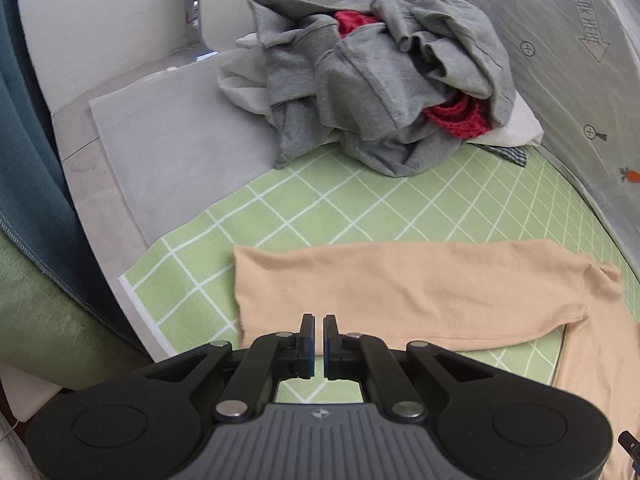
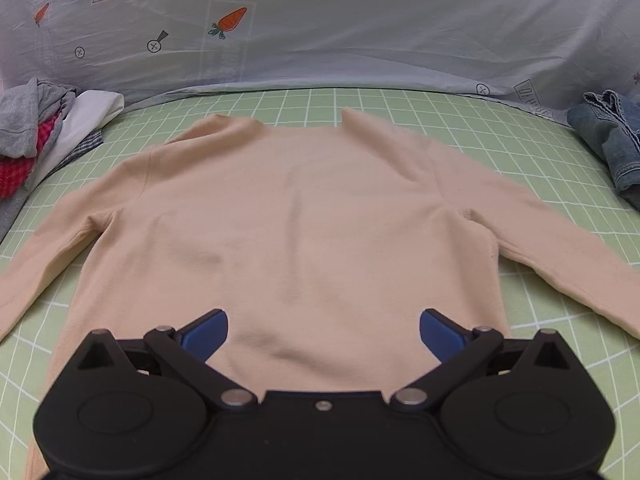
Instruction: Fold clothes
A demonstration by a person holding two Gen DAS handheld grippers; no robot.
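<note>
A beige long-sleeved shirt (image 2: pixel 312 220) lies flat on the green checked mat (image 2: pixel 540 160), neck away from me and both sleeves spread out. My right gripper (image 2: pixel 324 328) hovers over the shirt's lower body, open wide, with nothing between its blue pads (image 2: pixel 208 332). In the left wrist view the shirt's left sleeve (image 1: pixel 400 292) stretches across the mat (image 1: pixel 360 208). My left gripper (image 1: pixel 318 322) sits at the sleeve's near edge close to the cuff, shut to a thin slit, with no cloth visibly clamped.
A heap of grey, red and white clothes (image 1: pixel 380 80) sits at the mat's far left corner (image 2: pixel 32 128). Folded denim (image 2: pixel 612 140) lies at the right edge. A carrot-print grey sheet (image 2: pixel 320 40) rises behind. A grey pad (image 1: pixel 172 148) and teal fabric (image 1: pixel 24 160) lie left.
</note>
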